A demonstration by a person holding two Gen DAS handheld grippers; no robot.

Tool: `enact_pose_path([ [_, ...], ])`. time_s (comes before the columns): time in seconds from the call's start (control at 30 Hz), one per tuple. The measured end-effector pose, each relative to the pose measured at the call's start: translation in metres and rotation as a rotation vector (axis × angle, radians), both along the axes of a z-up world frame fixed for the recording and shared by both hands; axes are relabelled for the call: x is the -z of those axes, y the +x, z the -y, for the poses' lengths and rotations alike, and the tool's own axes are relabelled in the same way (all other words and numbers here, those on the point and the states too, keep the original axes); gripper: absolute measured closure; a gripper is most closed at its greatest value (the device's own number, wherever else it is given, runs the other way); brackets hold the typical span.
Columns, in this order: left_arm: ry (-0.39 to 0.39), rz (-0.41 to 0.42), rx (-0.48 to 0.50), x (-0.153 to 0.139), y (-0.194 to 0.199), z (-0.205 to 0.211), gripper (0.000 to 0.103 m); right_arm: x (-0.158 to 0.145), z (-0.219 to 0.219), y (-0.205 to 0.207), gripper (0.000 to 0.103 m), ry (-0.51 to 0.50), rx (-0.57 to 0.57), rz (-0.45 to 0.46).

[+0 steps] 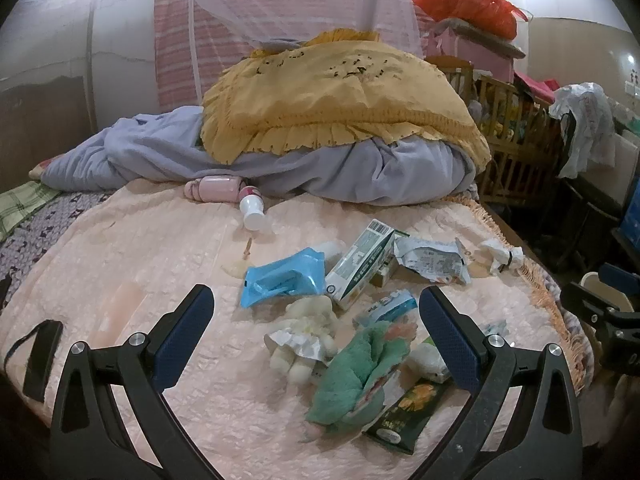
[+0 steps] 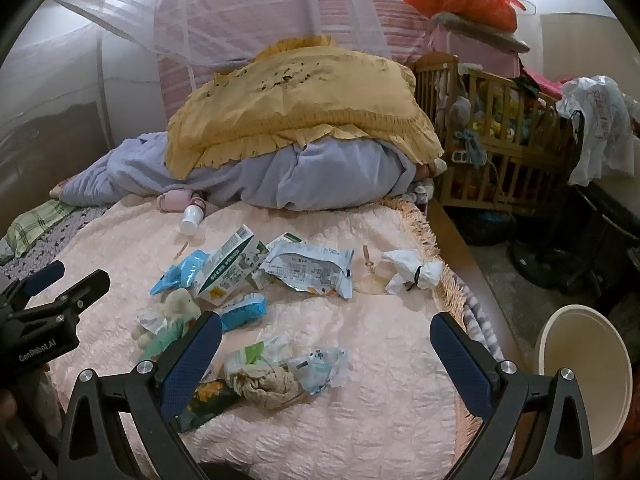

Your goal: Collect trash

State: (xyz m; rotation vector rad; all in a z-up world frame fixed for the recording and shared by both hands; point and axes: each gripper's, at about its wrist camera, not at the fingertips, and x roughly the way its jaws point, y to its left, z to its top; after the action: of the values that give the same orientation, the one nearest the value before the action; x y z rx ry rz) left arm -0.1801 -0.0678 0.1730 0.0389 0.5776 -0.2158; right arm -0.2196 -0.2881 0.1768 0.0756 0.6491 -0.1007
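Trash lies scattered on a pink bedspread (image 1: 160,248). I see a blue wrapper (image 1: 284,280), a green-and-white carton (image 1: 360,268), a silver foil packet (image 1: 432,262), a white tied bag (image 2: 412,272), a dark green snack wrapper (image 1: 408,412) and crumpled paper with clear plastic (image 2: 280,380). A cream bin (image 2: 584,376) stands beside the bed at the right. My left gripper (image 1: 316,316) is open above a small plush doll (image 1: 304,332) and a green cloth (image 1: 360,376). My right gripper (image 2: 326,340) is open above the crumpled paper, holding nothing.
A yellow frilled pillow (image 1: 336,96) on a lavender quilt (image 1: 360,168) fills the far side. A pink bottle (image 1: 216,188) and a small white bottle (image 1: 254,210) lie before it. A wooden crib (image 2: 500,136) stands at right. A black item (image 1: 40,360) lies at left.
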Motion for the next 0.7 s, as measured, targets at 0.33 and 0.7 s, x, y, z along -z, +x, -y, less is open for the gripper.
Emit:
enact_pose_path([
  [0.33,-0.003,-0.034,-0.003,0.008,0.005,-0.009,0.001,0.012,0.003,0.003,0.000,0.024,-0.030,-0.046],
  [0.7,0.031,-0.121,0.064,0.030,0.002,-0.035,0.001,0.052,0.012,0.011,0.003,0.105,-0.100,-0.161],
])
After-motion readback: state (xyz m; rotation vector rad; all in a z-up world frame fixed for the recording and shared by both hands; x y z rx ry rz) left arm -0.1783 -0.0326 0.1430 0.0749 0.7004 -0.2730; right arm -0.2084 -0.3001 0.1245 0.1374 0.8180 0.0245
